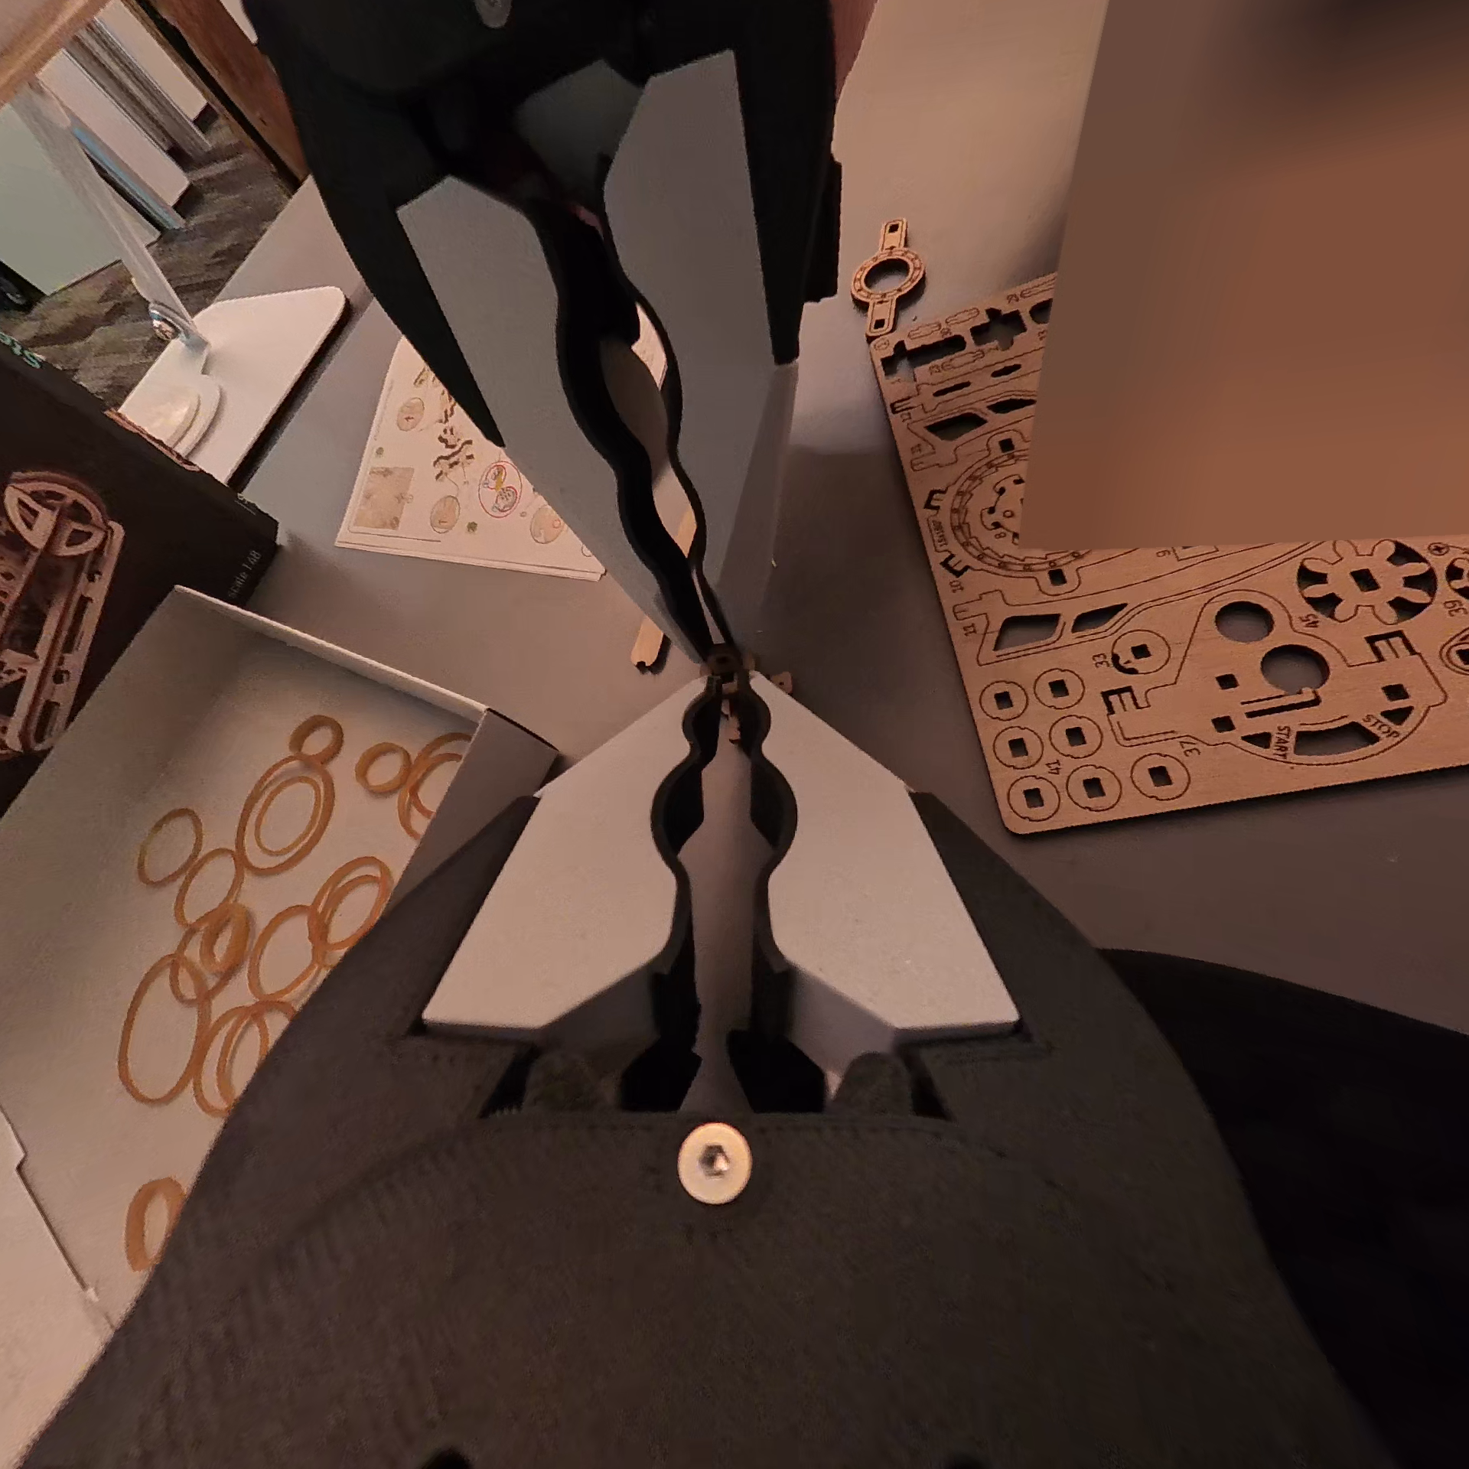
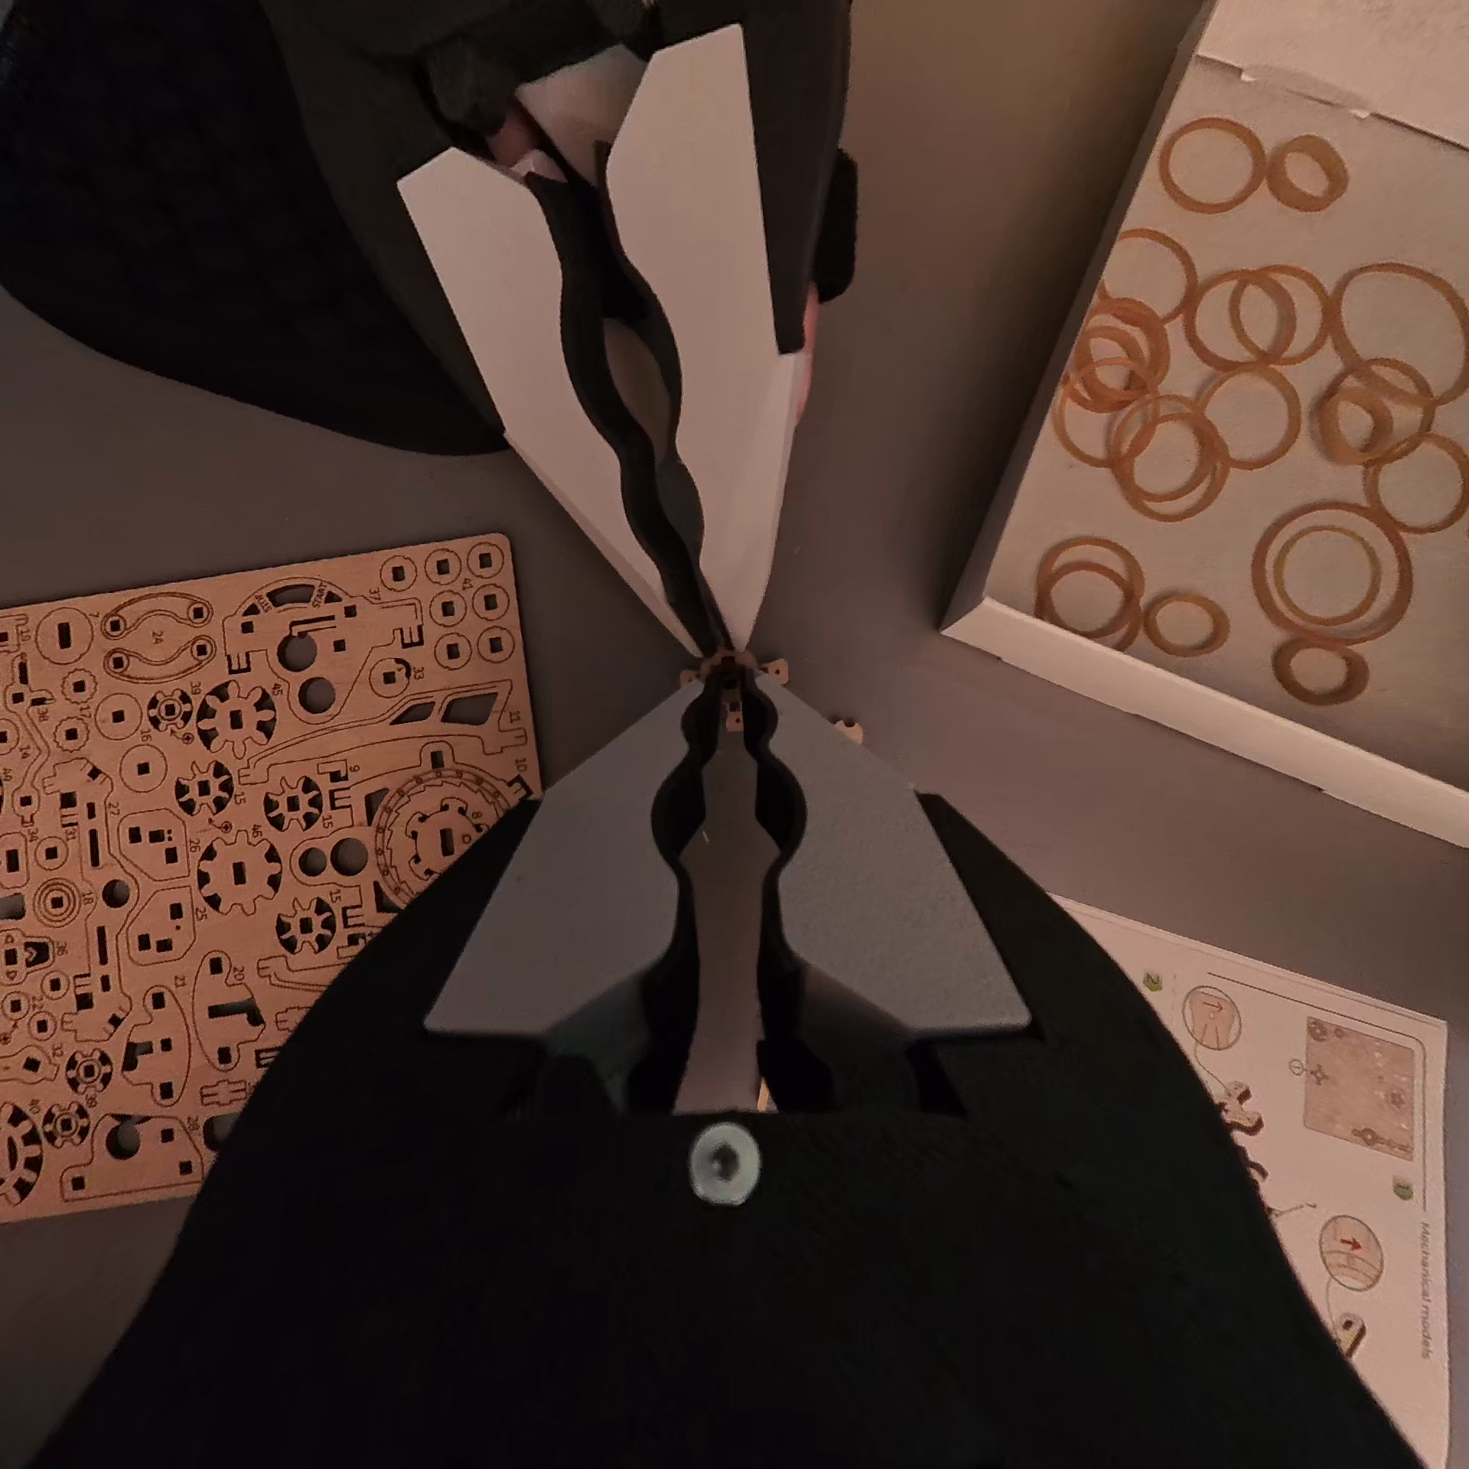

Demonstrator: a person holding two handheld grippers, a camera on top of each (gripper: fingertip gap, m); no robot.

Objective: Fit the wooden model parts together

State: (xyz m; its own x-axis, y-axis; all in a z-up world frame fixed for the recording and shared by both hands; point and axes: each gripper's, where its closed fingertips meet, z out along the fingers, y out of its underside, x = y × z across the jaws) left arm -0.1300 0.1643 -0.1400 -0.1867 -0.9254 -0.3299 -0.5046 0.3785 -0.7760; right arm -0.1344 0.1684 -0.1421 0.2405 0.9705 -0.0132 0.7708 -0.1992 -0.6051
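Between my two grippers, held above the grey desk, are the small laser-cut wooden model parts: a tiny cluster of pale plywood pieces with little tabs sticking out at either side, seen again in the right wrist view. My left gripper is closed down to its tips on the near piece, and my right gripper is likewise pinched tight on its piece, the two meeting tip to tip. I cannot tell whether the pieces are already seated in one another.

On the desk to one side lies the flat plywood sheet of cut-out parts, with a loose ring-shaped wooden piece just beyond its corner. On the other side stands an open white cardboard box scattered with tan rubber bands. A printed instruction sheet lies farther off, near the dark product box.
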